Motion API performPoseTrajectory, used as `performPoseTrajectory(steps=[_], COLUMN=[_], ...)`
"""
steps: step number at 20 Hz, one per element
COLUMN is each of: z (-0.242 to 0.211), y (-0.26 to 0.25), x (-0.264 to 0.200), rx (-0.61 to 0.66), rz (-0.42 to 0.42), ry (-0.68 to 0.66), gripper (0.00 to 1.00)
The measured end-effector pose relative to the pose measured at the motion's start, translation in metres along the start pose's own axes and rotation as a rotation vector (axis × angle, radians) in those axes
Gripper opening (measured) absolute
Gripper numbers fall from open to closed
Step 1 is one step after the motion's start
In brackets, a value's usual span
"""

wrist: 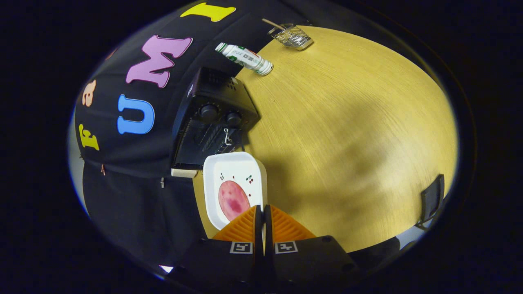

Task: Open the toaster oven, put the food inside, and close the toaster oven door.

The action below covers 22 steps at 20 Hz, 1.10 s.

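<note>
Gripper (263, 210) fingers pinched together on the near rim of a white dish (235, 185) holding a pink round of food (233, 200), just before the black toaster oven (212, 122) on the wooden table (347, 134), bottle (244, 58) and wire basket (291, 36) far beyond.

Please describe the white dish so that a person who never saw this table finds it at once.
On the wooden table stands a black toaster oven. Directly before it, pinched at its rim by the gripper, is the white dish, the only square white thing, holding a pink round slice.
</note>
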<state>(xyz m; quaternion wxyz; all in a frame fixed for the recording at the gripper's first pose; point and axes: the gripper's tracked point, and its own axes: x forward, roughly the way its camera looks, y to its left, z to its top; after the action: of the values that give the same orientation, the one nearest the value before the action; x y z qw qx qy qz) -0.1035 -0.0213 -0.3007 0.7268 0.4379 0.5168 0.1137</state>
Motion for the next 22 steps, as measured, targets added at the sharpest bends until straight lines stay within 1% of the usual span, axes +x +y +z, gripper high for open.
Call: performPoseTrajectory(steps=[4, 8, 14, 18, 22], z=[-0.016, -0.032, -0.054, -0.051, -0.033], y=[0.033, 0.053, 0.068, 0.089, 0.111], x=[0.012, 0.03, 0.075, 0.109, 0.148], rx=[0.02, 0.105, 0.219, 0.3, 0.423], rz=[-0.019, -0.052, -0.111, -0.132, -0.141], ry=[-0.047, -0.103, -0.161, -0.226, -0.317], gripper=[0.05, 0.05, 0.05, 0.05, 0.05])
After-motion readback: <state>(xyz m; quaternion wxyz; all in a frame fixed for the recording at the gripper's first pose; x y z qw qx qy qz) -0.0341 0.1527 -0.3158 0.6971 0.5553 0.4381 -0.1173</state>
